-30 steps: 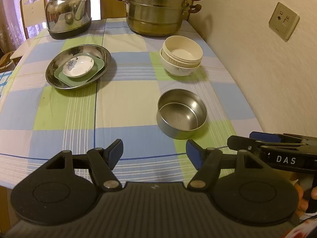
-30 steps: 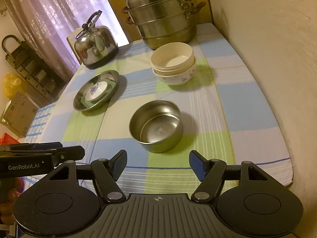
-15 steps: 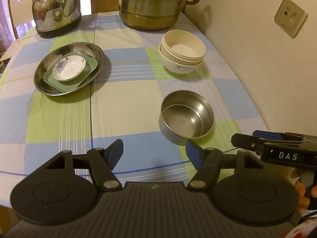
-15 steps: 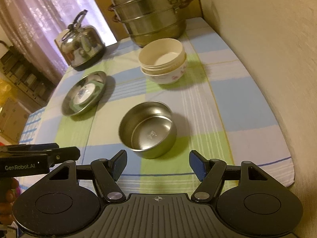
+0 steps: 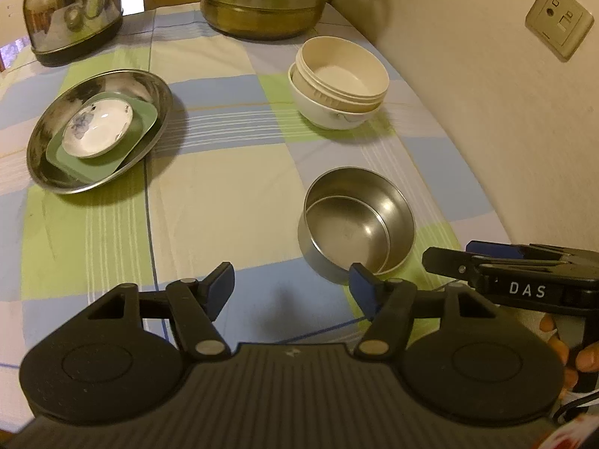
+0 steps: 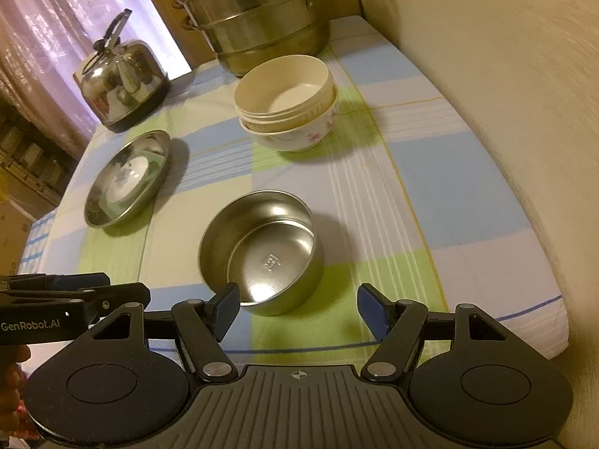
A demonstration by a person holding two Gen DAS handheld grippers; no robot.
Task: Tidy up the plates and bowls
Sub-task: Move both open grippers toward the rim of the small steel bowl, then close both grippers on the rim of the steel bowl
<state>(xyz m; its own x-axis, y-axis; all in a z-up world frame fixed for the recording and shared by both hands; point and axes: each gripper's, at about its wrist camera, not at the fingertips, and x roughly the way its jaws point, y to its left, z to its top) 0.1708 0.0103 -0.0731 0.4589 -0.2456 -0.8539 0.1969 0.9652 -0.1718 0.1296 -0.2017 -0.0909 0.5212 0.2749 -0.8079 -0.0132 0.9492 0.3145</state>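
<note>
A steel bowl (image 5: pixel 359 224) stands near the table's front edge, also in the right wrist view (image 6: pixel 262 250). Behind it a cream bowl sits nested in a white flowered bowl (image 5: pixel 337 82), also in the right wrist view (image 6: pixel 288 104). At the left a steel plate (image 5: pixel 45 164) holds a green dish and a small white saucer (image 5: pixel 98 133); the plate also shows in the right wrist view (image 6: pixel 101 217). My left gripper (image 5: pixel 292 290) is open and empty, just short of the steel bowl. My right gripper (image 6: pixel 299 308) is open and empty, its left finger close to the bowl's near rim.
A steel kettle (image 5: pixel 71 7) and a large stacked steamer pot (image 5: pixel 269 0) stand at the back of the checked tablecloth. A wall with a socket (image 5: pixel 559 18) runs along the right side. The table's front edge lies below both grippers.
Both grippers have moved forward over the table toward the steel bowl, which now looks larger and closer. Both have stayed open. The dishes have not moved.
</note>
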